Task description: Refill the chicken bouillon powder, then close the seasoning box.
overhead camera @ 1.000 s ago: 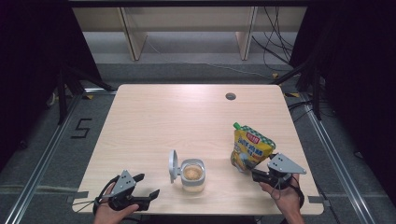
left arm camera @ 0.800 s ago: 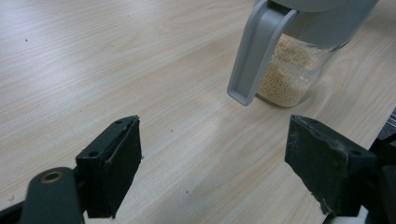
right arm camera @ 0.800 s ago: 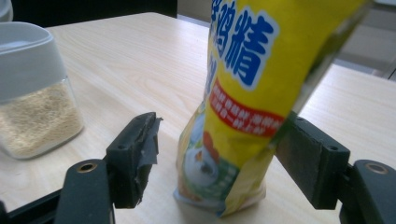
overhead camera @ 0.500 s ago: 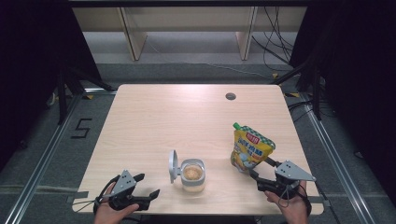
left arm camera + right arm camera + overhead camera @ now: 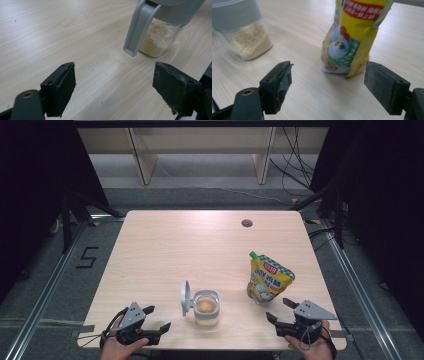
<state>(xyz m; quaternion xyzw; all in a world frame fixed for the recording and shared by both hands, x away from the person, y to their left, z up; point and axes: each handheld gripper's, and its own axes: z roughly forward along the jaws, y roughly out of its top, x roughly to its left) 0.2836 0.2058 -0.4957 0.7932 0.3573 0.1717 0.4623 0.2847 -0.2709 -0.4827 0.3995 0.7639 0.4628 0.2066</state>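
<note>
Right gripper [image 5: 281,311]: held low over the table's near right edge, jaws spread wide with nothing between them; they have just been opening, and the pads press on nothing.
Yellow pouch [image 5: 267,278]: stands upright just ahead of the right gripper's tips, apart from them; in the right gripper view [image 5: 352,42] it rises beyond the gap between the jaws, closer to the right jaw, and bears a chicken picture and a red label.
Left gripper [image 5: 156,318]: low at the table's near left edge, jaws apart and empty, aimed toward the jar.
Clear jar [image 5: 206,307]: holds pale granules, its grey flip lid [image 5: 185,297] swung open; it sits ahead of the left gripper, well apart from the tips. In the left gripper view [image 5: 160,37] it stands beyond the right jaw.
Table [image 5: 190,245]: light wood, bare ahead of both tools.
</note>
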